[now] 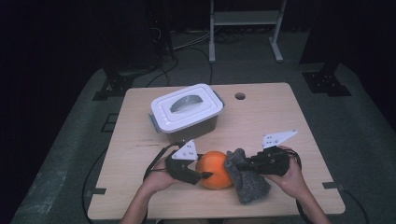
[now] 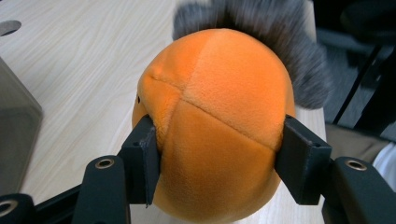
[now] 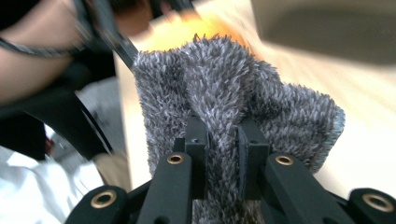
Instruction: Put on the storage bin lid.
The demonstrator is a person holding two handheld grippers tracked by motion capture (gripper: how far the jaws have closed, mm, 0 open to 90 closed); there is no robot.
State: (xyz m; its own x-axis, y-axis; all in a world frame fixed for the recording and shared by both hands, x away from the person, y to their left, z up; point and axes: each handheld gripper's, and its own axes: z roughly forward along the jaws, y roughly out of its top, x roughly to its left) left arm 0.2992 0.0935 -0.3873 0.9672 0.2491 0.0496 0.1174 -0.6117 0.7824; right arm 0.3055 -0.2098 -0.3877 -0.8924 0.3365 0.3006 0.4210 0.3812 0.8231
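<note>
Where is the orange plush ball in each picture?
High view: the orange plush ball sits bottom centre, between both grippers.
Left gripper view: centre, large, between the black jaws.
Right gripper view: blurred orange at top centre, behind the cloth.
Shared landmark: the grey fluffy cloth touching the ball.

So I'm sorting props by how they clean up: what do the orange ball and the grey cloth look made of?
The orange ball looks like soft plush, short velvety nap, with stitched seams crossing its panels. The grey cloth looks like shaggy microfibre or chenille, long matte fibres standing up; the exact fibre can't be told.
</note>
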